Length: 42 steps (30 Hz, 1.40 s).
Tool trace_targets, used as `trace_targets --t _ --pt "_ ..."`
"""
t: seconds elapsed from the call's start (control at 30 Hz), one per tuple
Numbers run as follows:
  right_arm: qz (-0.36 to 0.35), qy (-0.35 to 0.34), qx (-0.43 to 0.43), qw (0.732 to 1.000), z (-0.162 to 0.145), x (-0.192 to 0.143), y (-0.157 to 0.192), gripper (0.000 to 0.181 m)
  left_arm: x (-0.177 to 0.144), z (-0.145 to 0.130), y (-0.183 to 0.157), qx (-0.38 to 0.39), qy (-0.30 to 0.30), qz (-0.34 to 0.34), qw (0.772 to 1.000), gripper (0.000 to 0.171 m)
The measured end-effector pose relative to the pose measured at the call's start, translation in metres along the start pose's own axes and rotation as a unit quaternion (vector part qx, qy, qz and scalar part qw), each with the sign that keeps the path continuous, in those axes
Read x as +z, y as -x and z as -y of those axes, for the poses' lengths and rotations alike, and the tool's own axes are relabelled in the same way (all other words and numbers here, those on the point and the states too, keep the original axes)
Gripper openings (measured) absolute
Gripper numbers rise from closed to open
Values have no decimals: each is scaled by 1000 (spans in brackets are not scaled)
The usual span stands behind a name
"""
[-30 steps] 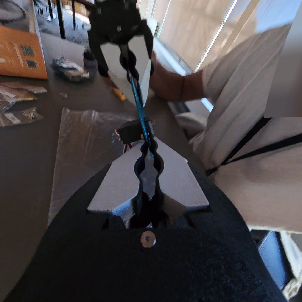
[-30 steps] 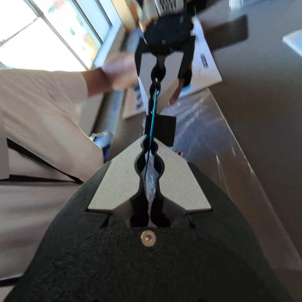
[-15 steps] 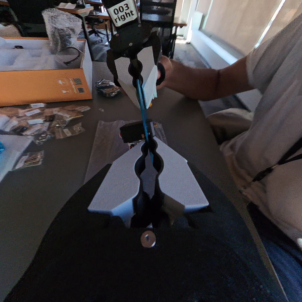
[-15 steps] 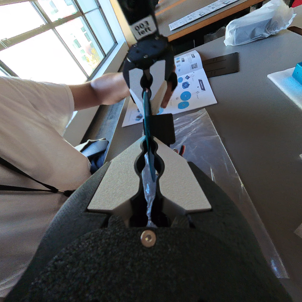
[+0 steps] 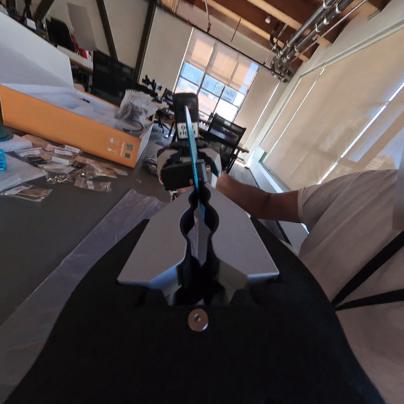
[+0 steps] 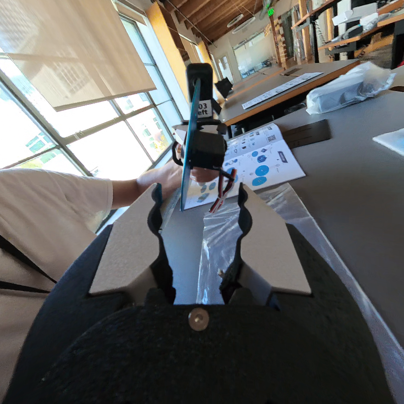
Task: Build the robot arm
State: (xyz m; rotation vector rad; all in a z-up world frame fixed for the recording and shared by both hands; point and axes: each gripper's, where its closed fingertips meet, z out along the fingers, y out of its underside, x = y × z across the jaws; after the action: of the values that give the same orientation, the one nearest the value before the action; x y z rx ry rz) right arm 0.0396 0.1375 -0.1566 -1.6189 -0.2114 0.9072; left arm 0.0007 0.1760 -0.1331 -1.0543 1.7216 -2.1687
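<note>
A thin blue plate (image 5: pixel 192 140) with a black servo (image 5: pixel 177 177) fixed to it is held on edge above the grey table. My left gripper (image 5: pixel 197 190) is shut on the plate's near edge. My right gripper (image 6: pixel 199 188) is open and empty; the plate's other end (image 6: pixel 187 170) hangs just past its fingertips, touching neither. The servo (image 6: pixel 207 150) sits on the plate's right side, with red, black and white wires (image 6: pixel 223 192) dangling below. The left gripper (image 6: pixel 196 129) shows behind the plate in the right wrist view.
A clear plastic bag (image 5: pixel 122 216) lies on the table under the grippers. An orange box (image 5: pixel 72 129) and small bags of hardware (image 5: pixel 87 175) lie at the left. An open booklet (image 6: pixel 262 157) and a black bar (image 6: pixel 306 133) lie beyond. A person's arm (image 5: pixel 262 203) reaches in. There is about 7 centimetres between the tips of the two grippers.
My right gripper has opened and let go of the blue plate, backing off slightly. Both grippers have tilted upward. The left gripper still holds the plate.
</note>
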Motion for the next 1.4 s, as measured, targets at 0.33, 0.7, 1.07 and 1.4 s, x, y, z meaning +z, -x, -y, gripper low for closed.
trace_targets --t 0.33,0.7,1.07,1.4 --pt "66 -68 43 995 11 16 22 44 17 -4 -19 18 -48 13 999 1" --pt "38 -24 83 996 -3 12 5 38 17 -20 -2 -23 -30 56 998 11" --pt "41 10 138 990 -21 22 -3 38 7 -28 9 -79 -50 41 995 41" --pt "48 48 120 990 -37 34 4 38 13 -44 9 -74 -23 65 995 45"
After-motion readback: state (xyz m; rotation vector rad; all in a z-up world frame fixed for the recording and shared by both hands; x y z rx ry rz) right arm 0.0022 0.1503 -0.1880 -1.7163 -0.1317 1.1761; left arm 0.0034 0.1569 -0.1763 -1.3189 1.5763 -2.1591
